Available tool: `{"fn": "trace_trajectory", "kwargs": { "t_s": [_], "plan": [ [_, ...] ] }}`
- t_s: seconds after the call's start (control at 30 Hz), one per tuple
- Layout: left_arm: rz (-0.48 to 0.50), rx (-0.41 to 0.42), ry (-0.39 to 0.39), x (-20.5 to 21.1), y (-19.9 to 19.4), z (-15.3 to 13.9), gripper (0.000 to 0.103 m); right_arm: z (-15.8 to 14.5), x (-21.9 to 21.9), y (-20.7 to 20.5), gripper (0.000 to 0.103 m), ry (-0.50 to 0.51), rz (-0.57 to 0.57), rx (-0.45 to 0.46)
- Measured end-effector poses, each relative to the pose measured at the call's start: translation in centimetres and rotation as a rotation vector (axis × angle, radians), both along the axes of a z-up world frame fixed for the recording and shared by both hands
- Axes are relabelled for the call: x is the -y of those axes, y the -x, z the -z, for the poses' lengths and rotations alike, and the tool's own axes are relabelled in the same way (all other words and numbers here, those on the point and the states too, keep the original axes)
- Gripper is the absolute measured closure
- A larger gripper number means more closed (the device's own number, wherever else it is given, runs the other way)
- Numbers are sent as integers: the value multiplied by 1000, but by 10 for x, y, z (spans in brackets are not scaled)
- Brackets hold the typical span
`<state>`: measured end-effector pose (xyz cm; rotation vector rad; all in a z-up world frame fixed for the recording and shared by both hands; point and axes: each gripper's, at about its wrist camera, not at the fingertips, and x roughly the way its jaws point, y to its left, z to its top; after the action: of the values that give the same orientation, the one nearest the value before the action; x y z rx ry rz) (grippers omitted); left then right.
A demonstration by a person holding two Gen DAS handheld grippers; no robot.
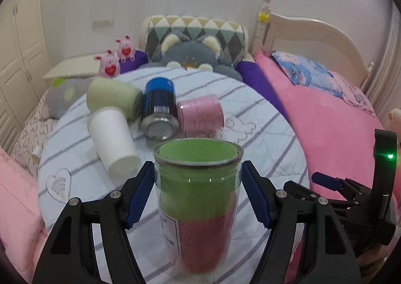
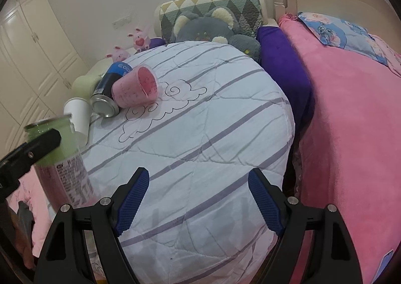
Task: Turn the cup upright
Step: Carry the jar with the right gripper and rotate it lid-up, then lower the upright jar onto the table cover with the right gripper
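A clear cup with a green and pink lining (image 1: pixel 198 198) stands on end between the blue pads of my left gripper (image 1: pixel 198 195), which is shut on its sides, over the striped quilt. It also shows in the right wrist view (image 2: pixel 60 158), with a left finger across it. My right gripper (image 2: pixel 198 198) is open and empty above the quilt's near side. A pink cup (image 1: pixel 200 115) (image 2: pixel 135 88), a white paper cup (image 1: pixel 112 138) (image 2: pixel 77 116), a pale green cup (image 1: pixel 112 96) and a blue can (image 1: pixel 159 108) (image 2: pixel 110 88) lie on their sides.
The round striped quilt (image 2: pixel 213 121) bulges over a bed. A grey plush toy (image 1: pixel 190 56), a patterned cushion (image 1: pixel 195 28) and two pink pig toys (image 1: pixel 115 58) sit behind. A pink blanket (image 2: pixel 351 121) lies right. White wardrobes (image 2: pixel 30 46) stand left.
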<state>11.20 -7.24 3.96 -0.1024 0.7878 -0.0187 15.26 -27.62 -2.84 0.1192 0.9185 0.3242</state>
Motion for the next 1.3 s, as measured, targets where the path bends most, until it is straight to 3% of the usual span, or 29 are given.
{"fn": "trace_trajectory", "kwargs": {
  "t_s": [0.57, 0.77, 0.93, 1.07, 1.3],
  "plan": [
    [15, 62, -6, 1, 59, 5, 32, -1, -6, 15, 20, 3, 6, 3],
    [22, 18, 56, -2, 75, 17, 30, -6, -15, 37, 20, 14, 0, 21],
    [4, -7, 53, -2, 81, 30, 27, -11, -18, 58, 20, 22, 0, 44],
    [10, 5, 54, 2, 84, 28, 17, -13, -16, 67, 20, 28, 10, 54],
    [15, 31, 38, 7, 85, 21, 10, -17, -8, 72, 20, 21, 30, 65]
  ]
}}
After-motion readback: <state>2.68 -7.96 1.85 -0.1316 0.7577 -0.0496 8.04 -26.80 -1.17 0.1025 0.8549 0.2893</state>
